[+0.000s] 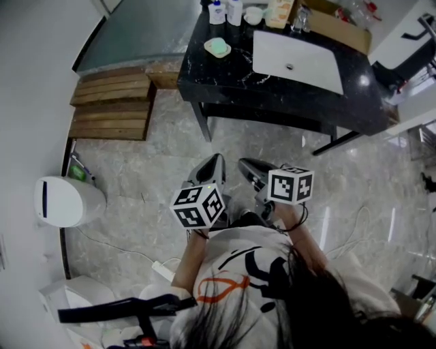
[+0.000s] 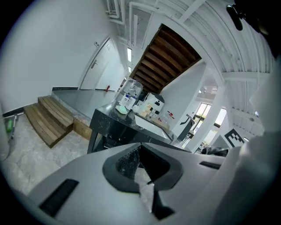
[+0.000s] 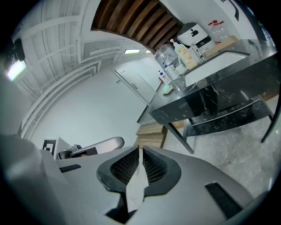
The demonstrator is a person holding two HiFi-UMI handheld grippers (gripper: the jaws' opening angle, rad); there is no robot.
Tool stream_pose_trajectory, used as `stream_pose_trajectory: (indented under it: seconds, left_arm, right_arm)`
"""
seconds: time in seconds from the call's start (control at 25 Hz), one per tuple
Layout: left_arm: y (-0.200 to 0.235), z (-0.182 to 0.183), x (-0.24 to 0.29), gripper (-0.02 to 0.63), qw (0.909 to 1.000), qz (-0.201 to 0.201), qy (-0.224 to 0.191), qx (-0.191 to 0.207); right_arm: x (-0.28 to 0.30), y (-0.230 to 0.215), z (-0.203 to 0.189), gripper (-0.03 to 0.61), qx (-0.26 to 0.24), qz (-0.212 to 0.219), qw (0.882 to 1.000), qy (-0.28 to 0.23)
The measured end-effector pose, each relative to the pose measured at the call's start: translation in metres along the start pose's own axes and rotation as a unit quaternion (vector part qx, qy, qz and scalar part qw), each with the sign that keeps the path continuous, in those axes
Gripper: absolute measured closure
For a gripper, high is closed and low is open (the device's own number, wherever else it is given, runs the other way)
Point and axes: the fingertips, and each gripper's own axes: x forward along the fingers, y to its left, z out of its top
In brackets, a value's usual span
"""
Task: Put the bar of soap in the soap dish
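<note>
Head view: the person stands on the marble floor [image 1: 136, 170], in the lower centre of the frame, with both grippers close in front of the chest.

- Left gripper [image 1: 215, 162]: its own view shows the jaws [image 2: 139, 147] drawn together, meeting at the tips. Nothing sits between them; only a sliver of floor shows through lower down. Its marker cube [image 1: 198, 206] faces up.
- Right gripper [image 1: 246, 165]: its own view shows the ribbed pads [image 3: 127, 165] facing each other across a thin slit. It holds nothing.
- Black counter [image 1: 225, 75]: it runs across the top of the frame, well apart from both grippers.
- Soap dish [image 1: 208, 48]: a pale dish near the counter's left end, just left of the white sink [image 1: 272, 48].
- Bar of soap [image 1: 219, 46]: a pale green bar that appears to lie in the dish. The view is too small to confirm how it is seated.
  - Left gripper view: the green patch [image 2: 122, 110] sits on the counter corner, above and left of the jaws.
  - Right gripper view: the patch [image 3: 167, 89] lies in the upper right, far beyond the jaw tips.
- Bottles [image 1: 225, 11] stand behind the dish at the top edge.
- Wooden steps [image 1: 112, 102] are at upper left.
- A white bin [image 1: 65, 201] is at mid left.
</note>
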Motion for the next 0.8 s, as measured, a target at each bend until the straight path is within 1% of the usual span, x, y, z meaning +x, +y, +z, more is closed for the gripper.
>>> stream_pose_trajectory:
  seconds: [0.28,0.36,0.64,0.8]
  left_arm:
    - [-0.034,-0.029,-0.008,0.612,1.0000,0.002,0.002,0.009]
    - [-0.042,-0.035,-0.011,0.612,0.9999,0.002,0.002,0.014]
    - [-0.058,-0.045,-0.017,0.612,0.9997,0.007,-0.001,0.024]
    - [-0.063,-0.050,-0.021,0.612,0.9996,0.009,-0.001,0.028]
  right_arm:
    - [-0.040,-0.016,-0.019,0.543,-0.003,-0.001,1.000,0.001]
    - [-0.049,-0.017,-0.021,0.543,-0.002,0.005,1.000,-0.004]
    - [-0.068,-0.019,-0.026,0.543,-0.001,0.016,1.000,-0.014]
    - [-0.073,-0.022,-0.030,0.543,-0.002,0.015,1.000,-0.012]
